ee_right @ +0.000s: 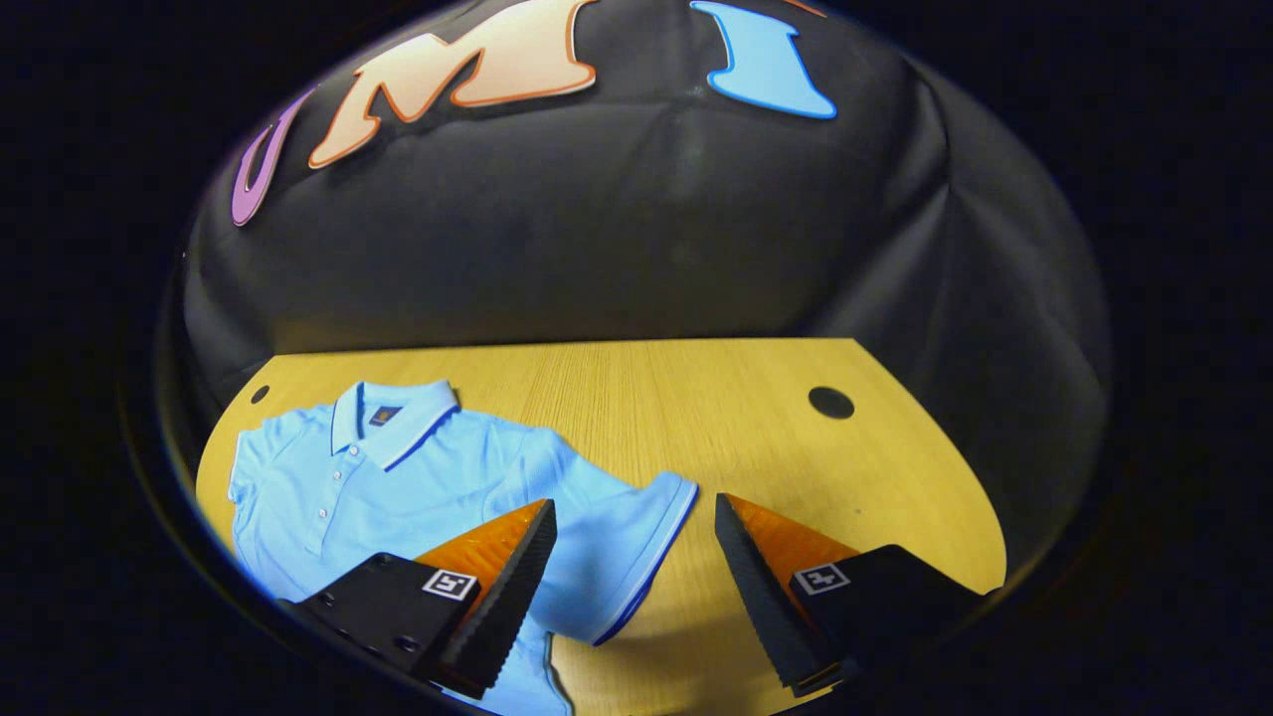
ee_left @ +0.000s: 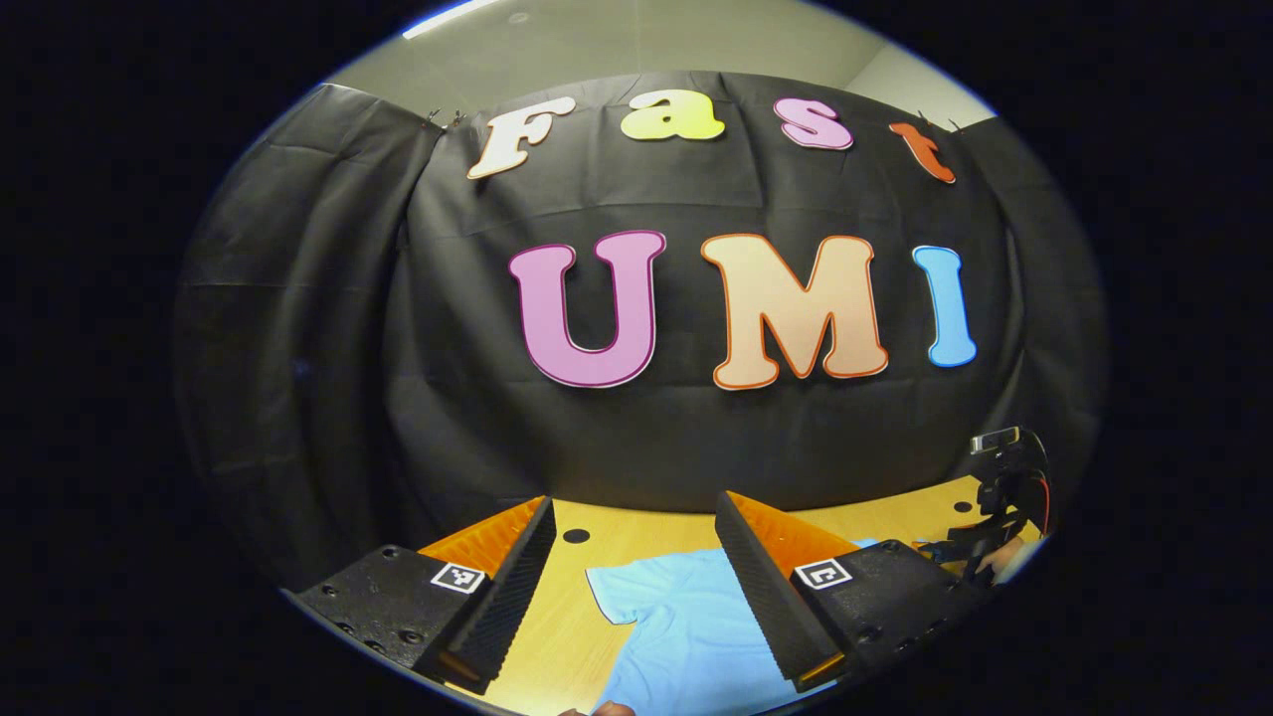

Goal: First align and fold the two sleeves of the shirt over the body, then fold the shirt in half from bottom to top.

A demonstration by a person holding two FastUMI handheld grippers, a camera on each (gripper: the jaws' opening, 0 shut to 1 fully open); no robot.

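While the counter (ee_right: 696,418) spreads wide in your right gripper view, your left gripper view cuts it to a near strip. Your shirt (ee_right: 398,477) lies flat at the counter's left, collar far, its hem cut off; one sleeve (ee_right: 636,537) reaches between your right tongs (ee_right: 635,517). Both right and left tongs (ee_left: 635,517) gape, holding nothing.

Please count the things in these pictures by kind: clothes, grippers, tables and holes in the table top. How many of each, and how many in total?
Shirts: 1, a light blue polo shirt
Grippers: 2, the left gripper and the right gripper, both with jaws apart
Tables: 1, a wooden table
Holes in the table top: 2, round hole and small hole
Total: 6
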